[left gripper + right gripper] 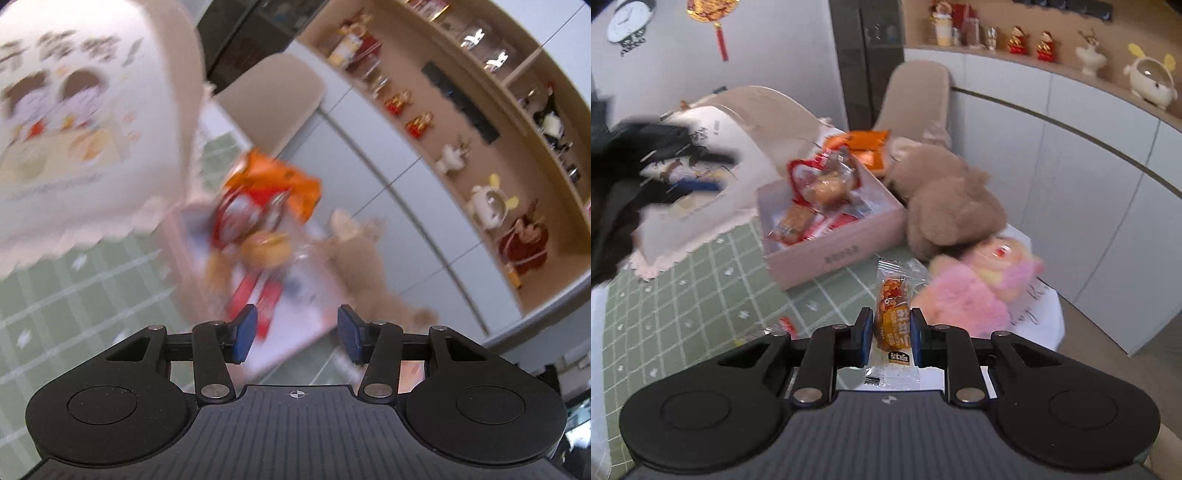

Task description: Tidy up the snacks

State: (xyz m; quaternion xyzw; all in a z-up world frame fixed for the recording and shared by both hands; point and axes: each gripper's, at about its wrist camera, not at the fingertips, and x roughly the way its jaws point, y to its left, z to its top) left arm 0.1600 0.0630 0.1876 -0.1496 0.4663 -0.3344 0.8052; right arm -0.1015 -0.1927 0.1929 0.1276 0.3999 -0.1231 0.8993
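Only my right view shows green checked tablecloth [701, 280] whole, pink plush [964, 295] at table edge, wall clock [628, 22]. Only left view shows deep shelf of figurines [491, 206]. Both show pink box [834, 251] heaped with snacks, brown teddy [945, 199] touching its right side, big printed lid [74, 122] left; lid writing blurred, box label unreadable. My left gripper [295, 332]: jaws apart, nothing between. My right gripper [888, 332] clamps orange snack packet [892, 314], above table, near box front; print too small to read.
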